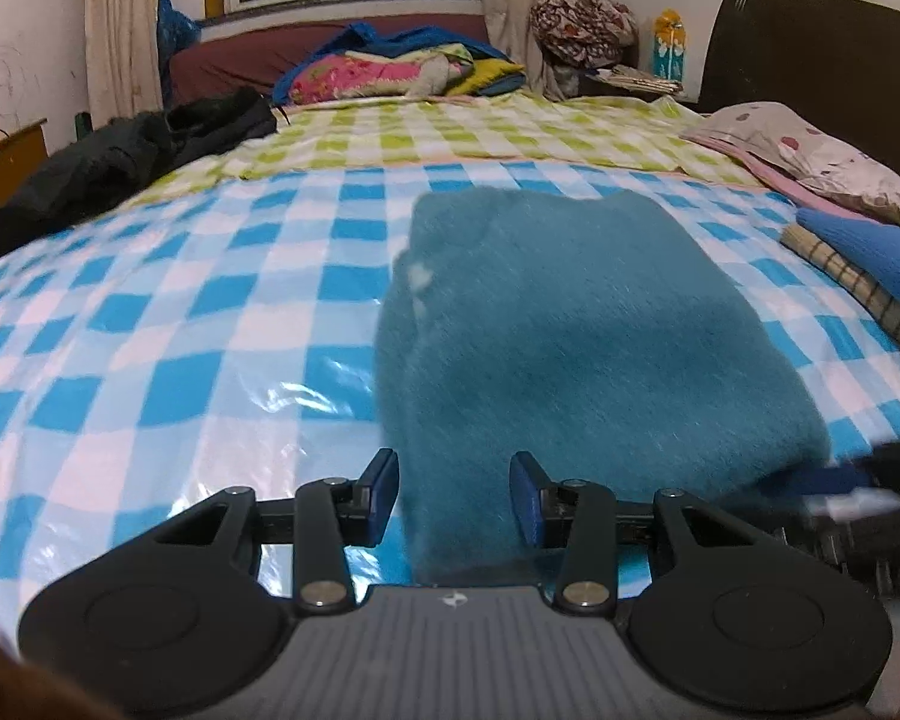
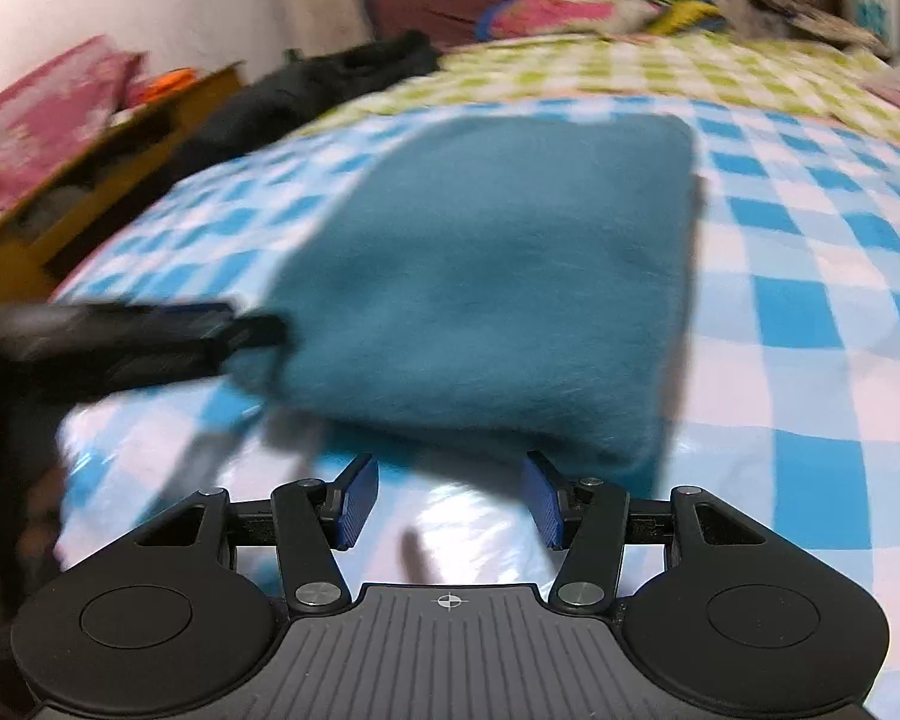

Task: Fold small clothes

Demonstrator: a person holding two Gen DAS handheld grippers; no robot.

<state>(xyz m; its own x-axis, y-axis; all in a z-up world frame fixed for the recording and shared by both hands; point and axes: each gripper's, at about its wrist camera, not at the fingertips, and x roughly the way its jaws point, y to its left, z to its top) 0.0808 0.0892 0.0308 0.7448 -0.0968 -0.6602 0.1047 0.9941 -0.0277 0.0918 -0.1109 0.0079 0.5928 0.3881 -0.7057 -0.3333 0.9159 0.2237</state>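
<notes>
A fluffy teal garment [image 1: 570,324] lies folded into a rough rectangle on the blue-and-white checked bed cover [image 1: 150,330]. My left gripper [image 1: 455,495] is open at the garment's near left corner, with the cloth's edge lying between its blue pads [image 1: 384,492] and no pinch showing. In the right wrist view the same teal garment [image 2: 498,276] spreads ahead, and my right gripper [image 2: 450,498] stands open just short of its near edge, nothing between its fingers. The left gripper [image 2: 252,330] shows there as a dark blur at the garment's left corner.
A folded stack of blue and checked clothes [image 1: 858,270] lies at the right edge of the bed. A black jacket [image 1: 120,162] sits far left, a pillow [image 1: 810,156] far right, piled bedding [image 1: 390,69] at the back. A wooden desk [image 2: 90,180] stands beside the bed.
</notes>
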